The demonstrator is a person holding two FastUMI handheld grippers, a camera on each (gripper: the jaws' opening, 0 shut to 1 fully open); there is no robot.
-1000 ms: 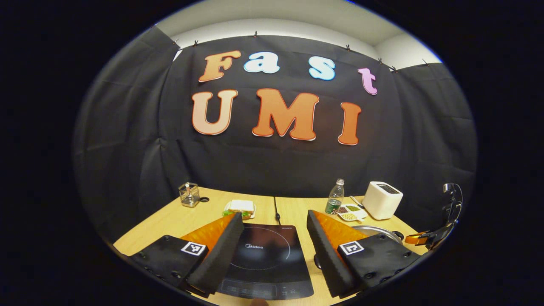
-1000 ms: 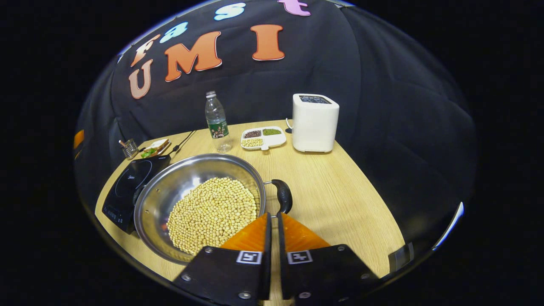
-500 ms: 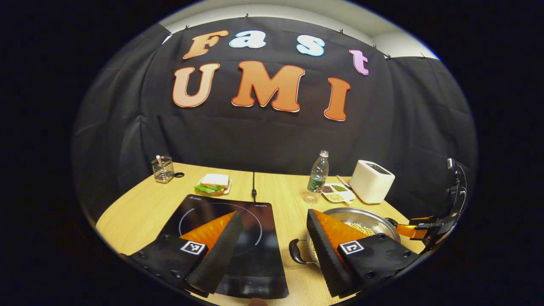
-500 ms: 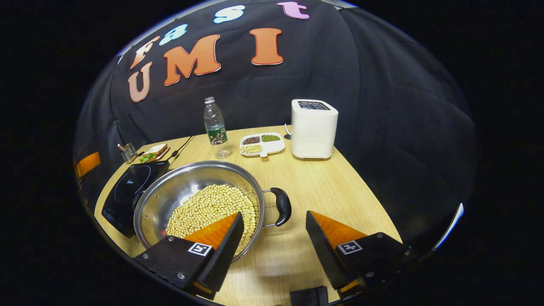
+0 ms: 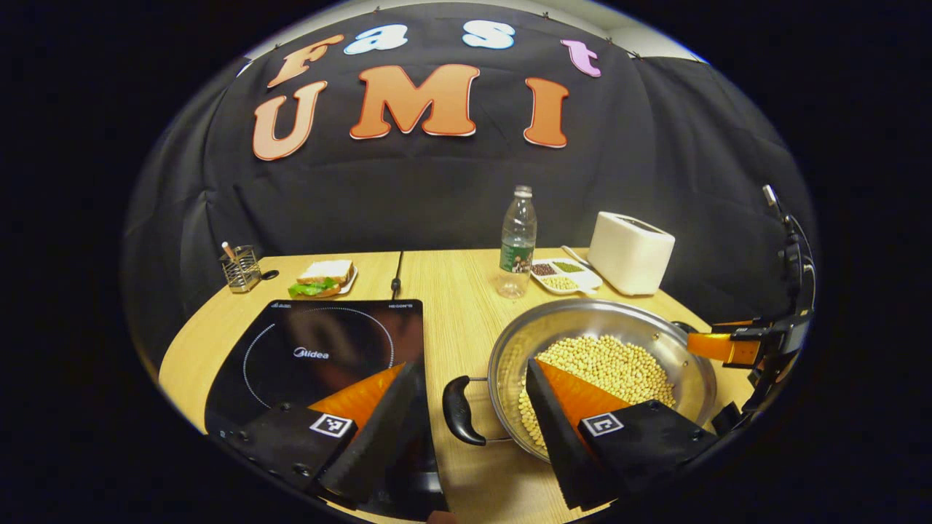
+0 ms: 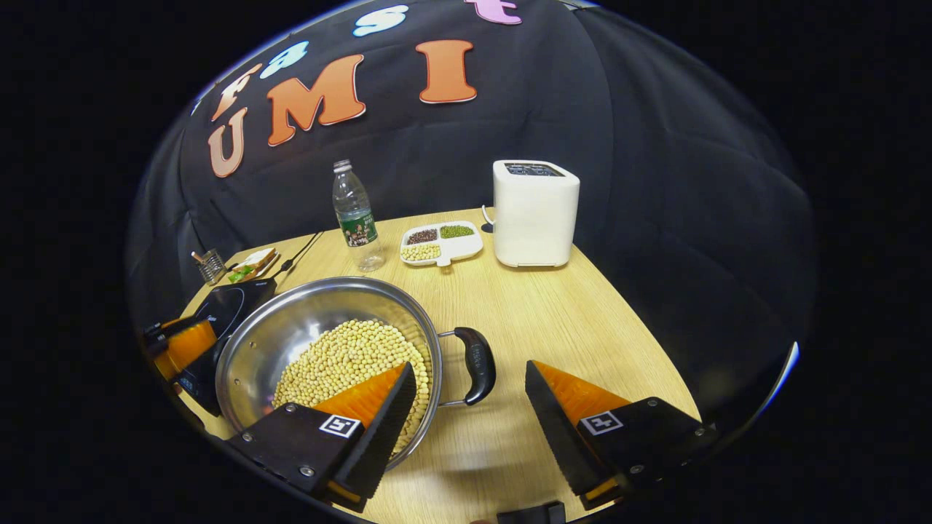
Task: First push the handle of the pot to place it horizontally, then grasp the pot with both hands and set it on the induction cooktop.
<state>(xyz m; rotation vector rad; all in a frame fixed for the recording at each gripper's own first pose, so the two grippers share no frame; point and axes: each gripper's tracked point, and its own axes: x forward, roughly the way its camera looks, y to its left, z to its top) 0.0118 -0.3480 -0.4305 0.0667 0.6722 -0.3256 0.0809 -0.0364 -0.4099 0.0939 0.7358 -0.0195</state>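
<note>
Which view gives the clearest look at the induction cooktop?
The left gripper view: the induction cooktop lies close with most of its surface visible. In the right gripper view it is a small sliver behind the pot.

**Even overhead light, strong fisheye bending**

Both views are sharp and evenly lit from above. The pale wooden worktop [image 6: 582,320] is bright against the dim cloth wall. Soft glare sits on the glossy black induction cooktop [image 5: 320,349] and the shiny steel pot [image 6: 291,335]. Straight edges bow strongly toward the rims.
</note>
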